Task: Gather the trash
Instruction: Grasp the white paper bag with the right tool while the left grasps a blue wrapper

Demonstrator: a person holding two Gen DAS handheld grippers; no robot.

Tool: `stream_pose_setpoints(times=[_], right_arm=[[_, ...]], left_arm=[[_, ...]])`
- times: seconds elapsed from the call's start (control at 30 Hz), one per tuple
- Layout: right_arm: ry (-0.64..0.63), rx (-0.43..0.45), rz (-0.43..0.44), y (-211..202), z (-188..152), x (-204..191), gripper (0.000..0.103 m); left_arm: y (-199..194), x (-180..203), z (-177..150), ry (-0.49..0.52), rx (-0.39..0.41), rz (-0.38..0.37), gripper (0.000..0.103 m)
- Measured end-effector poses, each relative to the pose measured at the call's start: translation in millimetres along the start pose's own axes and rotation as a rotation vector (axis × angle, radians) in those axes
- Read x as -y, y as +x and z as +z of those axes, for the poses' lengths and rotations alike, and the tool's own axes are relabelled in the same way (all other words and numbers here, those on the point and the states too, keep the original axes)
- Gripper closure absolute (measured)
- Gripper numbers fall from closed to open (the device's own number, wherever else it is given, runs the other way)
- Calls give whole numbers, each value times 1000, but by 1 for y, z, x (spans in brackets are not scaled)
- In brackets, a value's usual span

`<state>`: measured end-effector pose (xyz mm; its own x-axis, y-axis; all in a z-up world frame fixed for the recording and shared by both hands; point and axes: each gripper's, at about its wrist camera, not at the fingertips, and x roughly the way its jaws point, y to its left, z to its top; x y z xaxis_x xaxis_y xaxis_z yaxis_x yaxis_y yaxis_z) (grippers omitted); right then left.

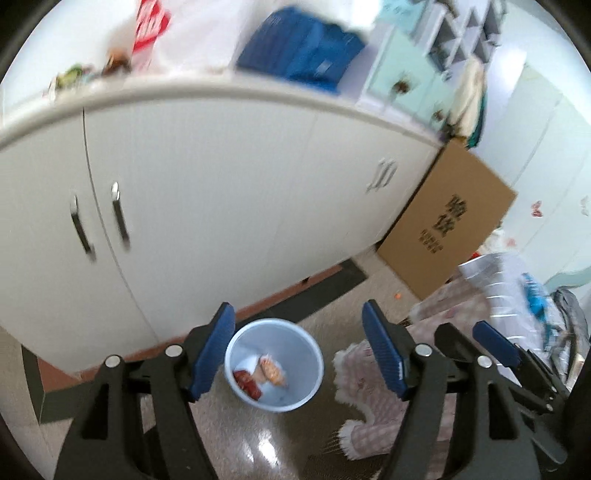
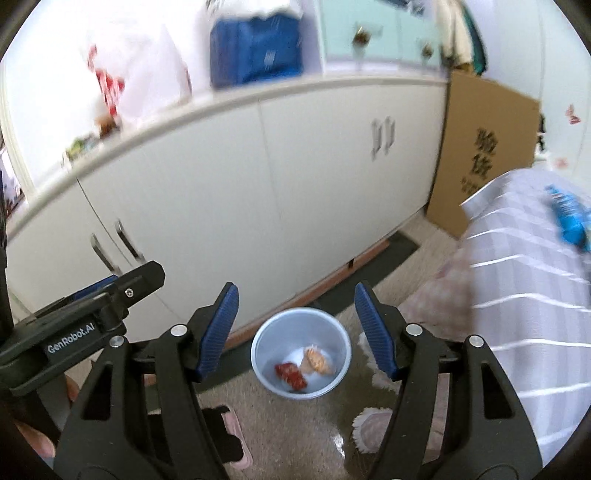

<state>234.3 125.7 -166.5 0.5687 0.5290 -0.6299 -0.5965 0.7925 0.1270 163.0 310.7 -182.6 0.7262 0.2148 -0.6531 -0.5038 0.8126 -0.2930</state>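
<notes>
**Both grippers hang empty above a bin holding two wrappers**

A small round waste bin (image 1: 274, 363) of pale blue plastic stands upright on the floor, its open mouth facing up toward both cameras, smooth walls tapering to a narrower base. At its bottom lie two pieces of trash side by side and touching: a crumpled red wrapper (image 1: 246, 384) and an orange-and-white wrapper (image 1: 272, 371). The red one's long axis runs diagonally across the base; the orange one is a puffy, rounded packet beside it, nearer the bin's far wall.

The left gripper (image 1: 298, 354) has its jaws spread apart with nothing between the ribbed blue pads (image 1: 212, 354); the bin shows through the gap, well below. The right gripper (image 2: 295, 328) is likewise released and empty, and its black frame also shows at the right edge of the left wrist view.

Just behind the bin runs a white cabinet (image 1: 207, 192) with flat doors, metal bar handles and a rounded countertop edge. On top, blurred, sit a blue fabric bag (image 1: 301, 50) and a red-and-white package (image 1: 149, 29). A brown cardboard box (image 1: 448, 218) with dark printing leans at the cabinet's end. A pink fringed rug (image 1: 364, 402) lies on the speckled floor just beside the bin, and a striped grey cloth (image 2: 524, 280) fills the right.
</notes>
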Motion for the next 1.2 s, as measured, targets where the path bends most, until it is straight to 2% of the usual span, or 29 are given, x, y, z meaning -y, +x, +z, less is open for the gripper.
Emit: stream_pose_setpoints(times=[0.1,0.23,0.33,0.47,0.6,0.8,0.9,0.97,1.0,1.03,1.13,1.2], right_arm=[[18,54,-37,-38,3,19,36],[53,110,-111,-87,0,59,35],[73,140,-217,-123,-10,101,33],[76,133,-385,-149,-25,151,28],[52,75,-517,-148,-33,193,27],[-36,-46,-575,-115,-32,234,27],[-88,-35,-594,-108,-31,241,29],[-88,-26,-585,-109,-29,249,52],[-75,-19,-572,-112,-29,253,56],[-60,-7,-563,-116,-29,258,72],[9,48,-538,-133,-30,276,86],[61,98,-517,-147,-32,288,91]], left_arm=[[-23,26,3,33,27,-46,31],[-37,78,-3,96,1,-152,31],[-40,121,-14,141,-35,-238,31],[-38,176,-32,231,-60,-261,31],[-32,218,-47,304,-98,-282,31],[-17,261,-62,386,-142,-279,31],[-6,275,-66,413,-156,-271,31],[0,283,-68,430,-166,-267,31],[3,287,-68,435,-169,-270,31],[6,291,-69,438,-174,-273,31],[16,303,-71,445,-191,-278,31],[23,314,-72,454,-196,-287,31]])
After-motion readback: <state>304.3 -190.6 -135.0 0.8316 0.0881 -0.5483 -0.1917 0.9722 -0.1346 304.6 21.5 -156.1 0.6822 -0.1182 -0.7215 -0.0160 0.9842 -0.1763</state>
